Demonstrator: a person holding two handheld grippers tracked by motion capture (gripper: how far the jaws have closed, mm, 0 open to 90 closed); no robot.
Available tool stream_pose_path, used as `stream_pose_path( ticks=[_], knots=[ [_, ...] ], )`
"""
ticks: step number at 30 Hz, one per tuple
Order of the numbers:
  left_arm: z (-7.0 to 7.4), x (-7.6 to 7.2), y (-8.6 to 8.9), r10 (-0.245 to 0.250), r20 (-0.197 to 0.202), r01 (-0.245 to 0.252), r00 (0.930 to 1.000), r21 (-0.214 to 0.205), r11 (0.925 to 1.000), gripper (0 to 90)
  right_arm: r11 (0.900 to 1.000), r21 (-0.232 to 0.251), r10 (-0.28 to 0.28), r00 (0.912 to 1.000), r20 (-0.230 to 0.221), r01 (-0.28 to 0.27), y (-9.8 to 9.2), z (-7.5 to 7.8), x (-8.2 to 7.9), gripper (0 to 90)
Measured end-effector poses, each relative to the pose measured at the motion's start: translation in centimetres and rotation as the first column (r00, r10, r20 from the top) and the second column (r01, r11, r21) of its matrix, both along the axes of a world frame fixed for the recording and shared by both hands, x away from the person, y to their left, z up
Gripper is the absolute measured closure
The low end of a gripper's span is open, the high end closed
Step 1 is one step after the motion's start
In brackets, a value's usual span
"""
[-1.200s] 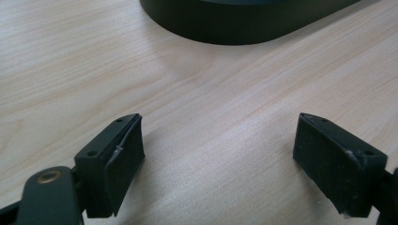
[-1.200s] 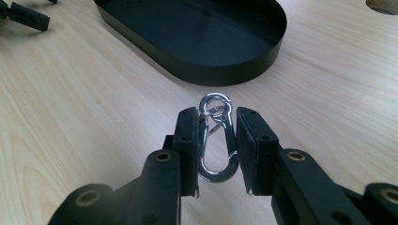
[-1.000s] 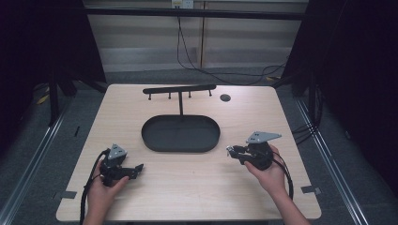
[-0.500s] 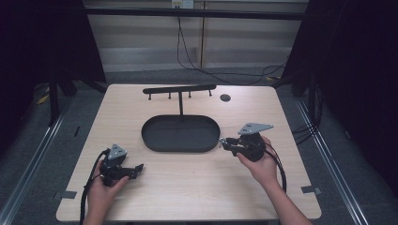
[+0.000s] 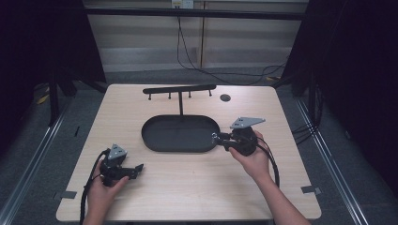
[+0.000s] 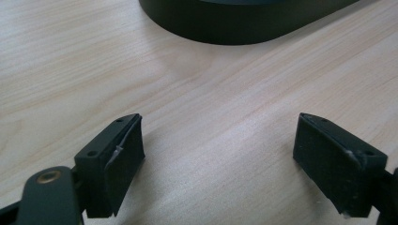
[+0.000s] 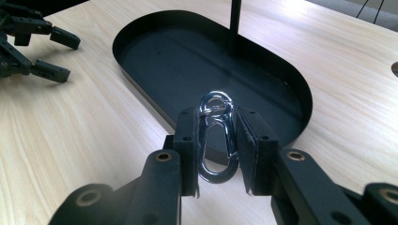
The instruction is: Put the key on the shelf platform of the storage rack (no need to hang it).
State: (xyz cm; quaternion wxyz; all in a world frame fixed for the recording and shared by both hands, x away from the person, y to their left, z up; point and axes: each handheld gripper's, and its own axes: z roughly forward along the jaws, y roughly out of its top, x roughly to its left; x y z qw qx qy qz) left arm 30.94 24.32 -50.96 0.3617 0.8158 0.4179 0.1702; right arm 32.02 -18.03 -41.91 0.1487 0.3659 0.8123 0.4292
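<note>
Carabiner (image 7: 217,136) clamped flat between the right claw's (image 5: 217,137) pads, hovering at the black tray's (image 5: 155,140) near rim. Carrying step, likely bound for the hook rack (image 5: 179,88); next needs lift and aim. Left claw (image 6: 234,159) gapes empty over the table (image 5: 197,187).

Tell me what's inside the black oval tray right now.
The tray looks bare apart from the post rising from its far side. The metal snap hook, clamped in the right gripper, hides a small patch of its near rim.
</note>
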Motion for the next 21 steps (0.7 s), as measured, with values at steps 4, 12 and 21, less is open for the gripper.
stream_pose_path(
  ticks=[4,12,21],
  knots=[
    [0.0,0.0,0.0,-0.003,0.001,0.003,1.0,0.002,1.0,16.3,1.0,-0.002,0.003,1.0,0.003,-0.003,0.4,0.2,0.2,71.3],
    [0.0,0.0,0.0,-0.005,-0.001,0.005,1.0,0.002,1.0,16.3,1.0,-0.002,0.004,0.9998,0.019,-0.004,1.5,0.5,0.8,71.4],
    [0.0,0.0,0.0,-0.004,-0.002,0.004,1.0,0.002,1.0,16.3,0.9999,-0.008,0.008,0.9995,0.03,-0.008,3.0,0.9,1.8,71.4]
  ],
)
